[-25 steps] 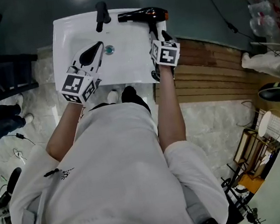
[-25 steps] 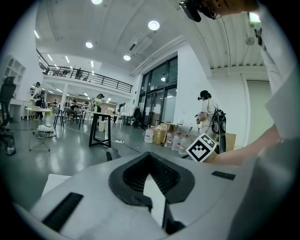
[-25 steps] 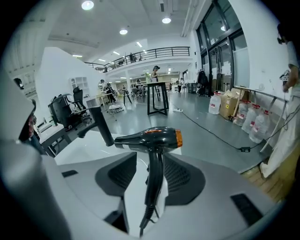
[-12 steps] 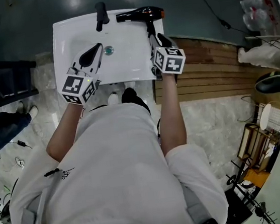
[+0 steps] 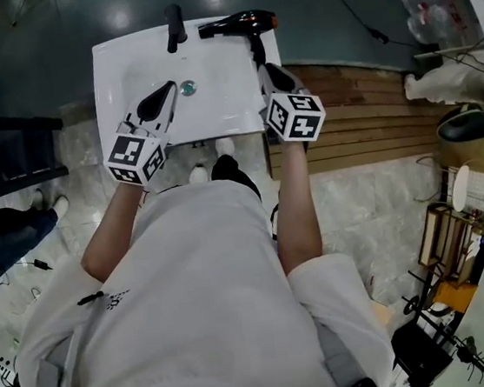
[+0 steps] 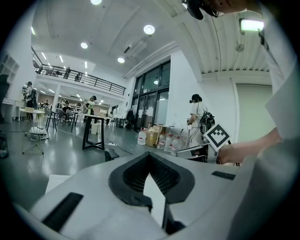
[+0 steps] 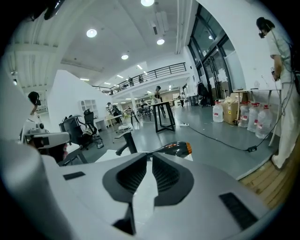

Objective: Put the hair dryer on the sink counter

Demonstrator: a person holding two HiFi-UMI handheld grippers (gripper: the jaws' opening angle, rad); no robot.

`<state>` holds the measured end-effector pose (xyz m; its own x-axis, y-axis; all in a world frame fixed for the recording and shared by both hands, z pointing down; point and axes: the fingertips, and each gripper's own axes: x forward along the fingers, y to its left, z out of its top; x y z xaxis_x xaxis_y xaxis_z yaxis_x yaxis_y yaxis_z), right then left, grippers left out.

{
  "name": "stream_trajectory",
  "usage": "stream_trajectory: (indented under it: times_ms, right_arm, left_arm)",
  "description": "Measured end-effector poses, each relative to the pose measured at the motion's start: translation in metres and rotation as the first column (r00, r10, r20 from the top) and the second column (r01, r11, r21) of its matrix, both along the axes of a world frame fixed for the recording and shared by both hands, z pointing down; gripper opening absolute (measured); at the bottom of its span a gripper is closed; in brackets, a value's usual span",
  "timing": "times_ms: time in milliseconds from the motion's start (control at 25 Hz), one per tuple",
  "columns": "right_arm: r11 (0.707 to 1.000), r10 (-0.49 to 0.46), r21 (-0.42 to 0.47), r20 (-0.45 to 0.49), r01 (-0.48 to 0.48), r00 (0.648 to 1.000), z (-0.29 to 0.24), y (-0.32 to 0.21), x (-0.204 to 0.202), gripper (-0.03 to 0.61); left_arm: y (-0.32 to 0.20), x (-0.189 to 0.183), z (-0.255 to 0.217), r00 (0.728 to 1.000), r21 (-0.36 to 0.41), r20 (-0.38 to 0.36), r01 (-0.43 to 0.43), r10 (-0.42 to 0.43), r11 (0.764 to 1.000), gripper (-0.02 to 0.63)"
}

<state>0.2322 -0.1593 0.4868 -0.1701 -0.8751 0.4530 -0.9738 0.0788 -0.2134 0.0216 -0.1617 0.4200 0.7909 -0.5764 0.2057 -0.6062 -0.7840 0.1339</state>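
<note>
A black hair dryer (image 5: 239, 25) with an orange end lies on the back right corner of the white sink counter (image 5: 222, 103), beside the black faucet (image 5: 174, 26). My right gripper (image 5: 267, 71) hangs over the sink's right edge, short of the dryer's handle and apart from it. Its jaws have just been closing to a narrow slit, with nothing between them. In the right gripper view the dryer (image 7: 174, 148) lies beyond the right gripper (image 7: 151, 155). My left gripper (image 5: 167, 92) is shut and empty over the basin near the drain (image 5: 188, 87). Its tips meet in the left gripper view (image 6: 149, 157).
A white cabinet with a dark opening (image 5: 9, 147) stands left of the sink. A wooden slatted platform (image 5: 363, 112) lies to the right. Someone's legs (image 5: 6, 230) are at the left. Water jugs (image 7: 248, 117) and a cable are on the floor beyond.
My right gripper has drawn back from the hair dryer's handle toward the person and risen, its jaws narrowing. The dryer stays on the counter. The left gripper has shifted slightly.
</note>
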Motion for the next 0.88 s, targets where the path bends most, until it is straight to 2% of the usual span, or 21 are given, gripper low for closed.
stream_trajectory:
  times_ms: [480, 880]
  right_arm:
    - [0.991, -0.004, 0.132, 0.003, 0.003, 1.0, -0.051, 0.05, -0.045, 0.014]
    - [0.98, -0.012, 0.2, 0.022, 0.007, 1.0, -0.071, 0.084, -0.061, 0.008]
  left_arm:
    - [0.022, -0.034, 0.002, 1.0, 0.009, -0.009, -0.025, 0.025, 1.0, 0.002]
    - [0.032, -0.045, 0.002, 0.998, 0.005, -0.039, -0.044, 0.044, 0.999, 0.002]
